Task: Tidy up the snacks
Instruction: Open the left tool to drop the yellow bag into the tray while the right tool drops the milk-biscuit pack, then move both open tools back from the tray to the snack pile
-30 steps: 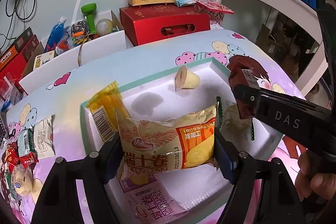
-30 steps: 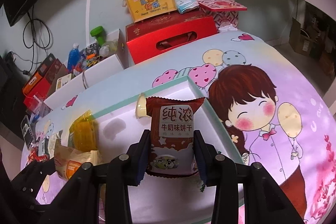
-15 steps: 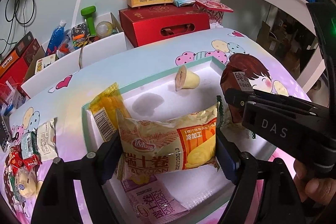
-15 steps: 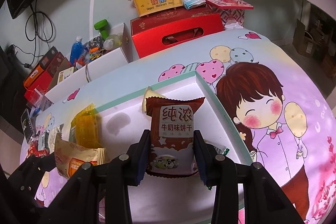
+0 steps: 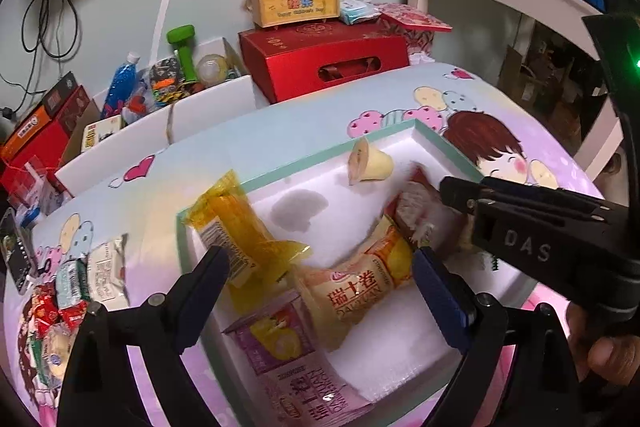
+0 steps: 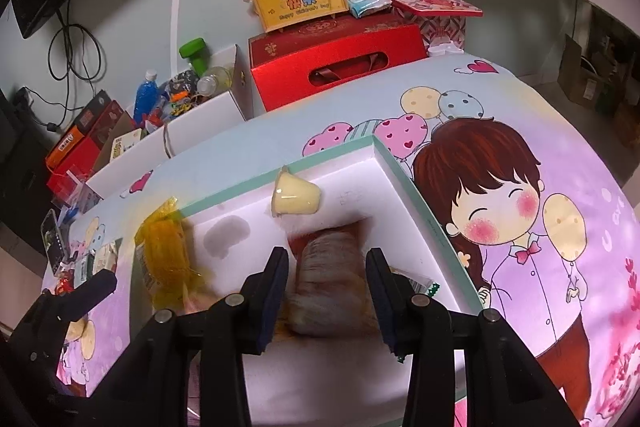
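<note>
Two packs are going into the white tray (image 5: 304, 163) at once, one from each claw.

Swiss roll pack (image 5: 360, 291): lies flat on the tray floor, centre of the left-wrist view, partly on top of a purple pack (image 5: 304, 387). Left gripper (image 5: 320, 259) has just been opening. Its jaws stand wide with clear gaps to the pack on both sides, so it holds nothing. We read this as a drop-off.

Brown biscuit pack (image 6: 328, 279): motion-blurred, low between the jaws of the right gripper (image 6: 327, 255) and over the tray's right end. That claw is only part open and has just eased a little. The pads look just off the pack, so we judge it released and falling.

Also in the tray: a yellow wrapper (image 5: 240, 227) at the left and a jelly cup (image 6: 296, 199) on its side by the far rim. Unsorted snacks (image 5: 68, 291) wait at lower left on the tablecloth.

Readable text:
- Swiss roll pack: "瑞士卷"; the purple pack carries the same, upside down.
- Right claw body: "DAS".
- Yellow box (image 5: 298, 1), top centre: "儿童节快乐".
- Biscuit label: too blurred to read.
</note>
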Demonstrator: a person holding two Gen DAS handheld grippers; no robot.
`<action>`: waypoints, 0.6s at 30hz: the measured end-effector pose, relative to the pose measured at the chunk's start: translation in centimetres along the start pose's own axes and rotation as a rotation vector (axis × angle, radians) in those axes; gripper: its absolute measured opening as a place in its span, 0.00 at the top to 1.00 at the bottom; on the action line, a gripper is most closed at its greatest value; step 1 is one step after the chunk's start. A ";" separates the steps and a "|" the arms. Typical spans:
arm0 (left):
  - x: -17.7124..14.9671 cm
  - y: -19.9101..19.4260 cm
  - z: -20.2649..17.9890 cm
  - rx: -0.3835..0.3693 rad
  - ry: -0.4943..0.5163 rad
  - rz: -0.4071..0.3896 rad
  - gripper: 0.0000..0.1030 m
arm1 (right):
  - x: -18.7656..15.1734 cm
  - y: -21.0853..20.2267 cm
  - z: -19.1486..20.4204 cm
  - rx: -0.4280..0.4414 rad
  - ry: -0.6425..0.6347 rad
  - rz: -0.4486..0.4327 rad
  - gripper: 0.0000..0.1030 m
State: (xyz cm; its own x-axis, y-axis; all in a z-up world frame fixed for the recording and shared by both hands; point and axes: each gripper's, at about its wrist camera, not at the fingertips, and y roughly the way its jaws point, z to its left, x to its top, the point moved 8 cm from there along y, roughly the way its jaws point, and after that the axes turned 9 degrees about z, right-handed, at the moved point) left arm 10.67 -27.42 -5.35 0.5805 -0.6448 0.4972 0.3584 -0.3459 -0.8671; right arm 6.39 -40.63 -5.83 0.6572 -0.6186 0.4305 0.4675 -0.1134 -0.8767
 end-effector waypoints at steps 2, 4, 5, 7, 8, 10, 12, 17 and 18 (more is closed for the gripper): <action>0.0 -0.2 0.4 0.021 -0.001 0.000 0.10 | 0.0 0.1 0.0 0.001 0.001 0.004 0.47; 0.0 -0.3 0.8 0.034 -0.006 -0.001 0.10 | 0.0 0.0 0.0 -0.001 -0.002 0.003 0.46; 0.0 -0.4 1.1 0.038 -0.011 0.000 0.10 | 0.0 0.0 0.1 -0.004 -0.004 0.001 0.46; -0.1 -0.5 1.6 0.045 -0.025 0.003 0.10 | 0.1 -0.2 0.1 -0.006 -0.007 -0.003 0.46; -0.1 -0.6 1.8 0.047 -0.030 0.004 0.10 | 0.1 -0.2 0.0 -0.008 -0.006 -0.004 0.46; -0.1 -0.7 2.3 0.054 -0.045 0.006 0.10 | 0.1 -0.2 0.0 -0.009 -0.002 -0.003 0.46; -0.2 -0.8 2.8 0.064 -0.062 0.012 0.10 | 0.1 -0.2 -0.2 -0.011 0.005 -0.002 0.46; -0.5 -0.9 4.5 0.079 -0.122 0.024 0.10 | 0.1 -0.1 -0.5 -0.020 0.015 0.003 0.37; -0.6 -0.9 5.0 0.082 -0.137 0.027 0.10 | 0.1 -0.1 -0.5 -0.021 0.014 0.005 0.37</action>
State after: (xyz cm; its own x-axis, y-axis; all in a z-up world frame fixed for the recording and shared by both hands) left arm 13.63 -23.35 -4.69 0.6831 -0.5518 0.4784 0.3970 -0.2692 -0.8775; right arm 6.10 -41.06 -5.86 0.6511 -0.6303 0.4230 0.4513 -0.1266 -0.8833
